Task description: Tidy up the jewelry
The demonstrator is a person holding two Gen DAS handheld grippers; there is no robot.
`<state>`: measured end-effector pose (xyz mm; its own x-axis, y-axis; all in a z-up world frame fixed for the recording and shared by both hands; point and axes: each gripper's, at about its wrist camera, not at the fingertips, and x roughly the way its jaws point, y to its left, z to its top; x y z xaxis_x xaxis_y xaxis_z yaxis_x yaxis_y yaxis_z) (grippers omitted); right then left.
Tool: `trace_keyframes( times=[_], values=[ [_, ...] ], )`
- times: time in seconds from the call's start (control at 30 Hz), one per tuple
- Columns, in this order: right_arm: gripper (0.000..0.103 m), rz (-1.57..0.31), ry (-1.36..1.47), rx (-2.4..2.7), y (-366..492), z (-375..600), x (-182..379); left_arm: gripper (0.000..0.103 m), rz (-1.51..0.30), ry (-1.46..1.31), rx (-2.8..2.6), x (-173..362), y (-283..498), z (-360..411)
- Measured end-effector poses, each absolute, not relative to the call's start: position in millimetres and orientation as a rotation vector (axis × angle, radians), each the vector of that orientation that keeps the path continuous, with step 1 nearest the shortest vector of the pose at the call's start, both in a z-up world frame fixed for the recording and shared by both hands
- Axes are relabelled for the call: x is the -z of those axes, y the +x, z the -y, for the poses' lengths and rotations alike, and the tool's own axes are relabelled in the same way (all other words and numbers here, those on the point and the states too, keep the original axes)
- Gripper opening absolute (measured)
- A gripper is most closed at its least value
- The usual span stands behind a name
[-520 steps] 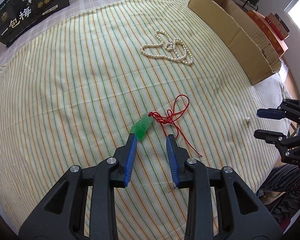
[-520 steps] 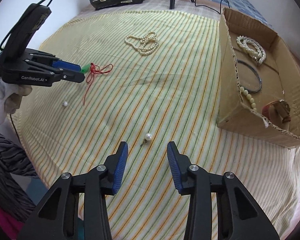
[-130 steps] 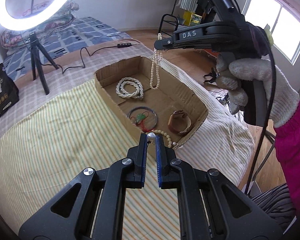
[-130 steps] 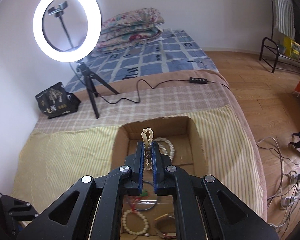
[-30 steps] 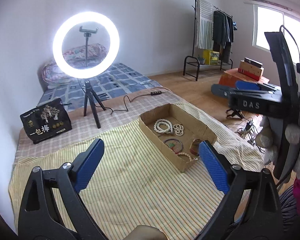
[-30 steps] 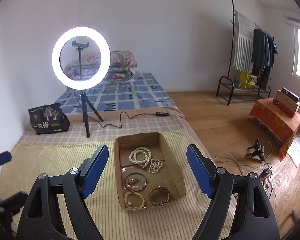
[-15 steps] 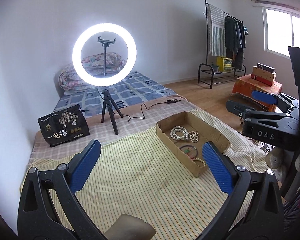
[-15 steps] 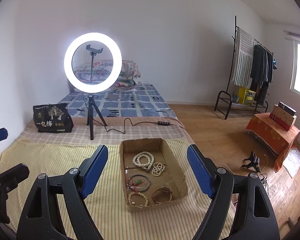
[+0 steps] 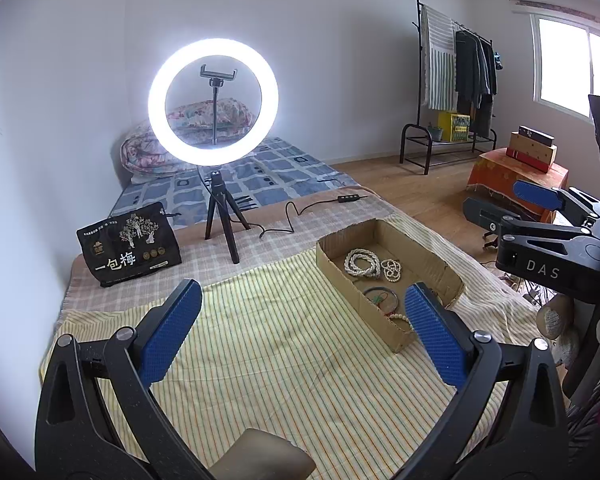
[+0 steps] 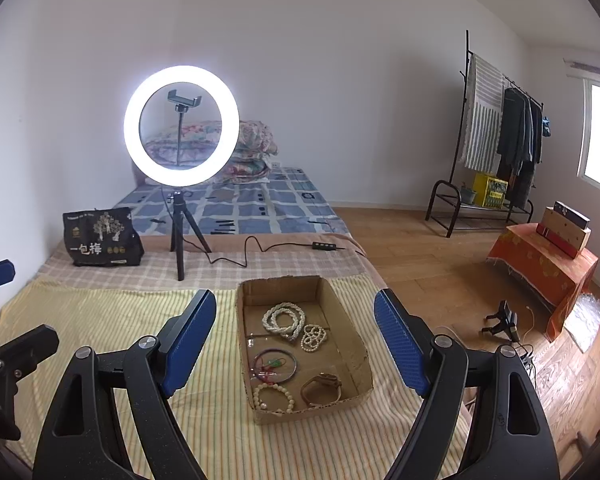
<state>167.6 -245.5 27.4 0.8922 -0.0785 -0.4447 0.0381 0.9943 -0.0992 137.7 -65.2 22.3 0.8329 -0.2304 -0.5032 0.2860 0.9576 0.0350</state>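
Both grippers are hanging wide apart and empty: the left gripper (image 9: 300, 332) and right gripper (image 10: 296, 344). The jewelry is lying inside the long brown cardboard box (image 10: 356, 336), running near-to-far, directly ahead of the right gripper, rightward of the left.

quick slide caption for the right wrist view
Open right gripper held above a cardboard box of sorted jewelry on a striped cloth.

Your left gripper (image 9: 302, 334) & right gripper (image 10: 294, 344) are now pulled back, jaws wide, empty. Pearl necklace (image 10: 314, 337), green pendant (image 10: 275, 363) & loose pearls are off the striped cloth (image 9: 280, 344), now inside the cardboard box (image 10: 360, 354).
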Motion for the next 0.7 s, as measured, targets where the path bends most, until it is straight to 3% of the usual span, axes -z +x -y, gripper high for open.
trace_keyframes(
  times=[0.7],
  values=[
    [0.081,-0.464,-0.087,0.069,166.7,248.0,-25.8,0.103,-0.522,0.106,0.278,-22.2,138.9,64.3]
  ],
)
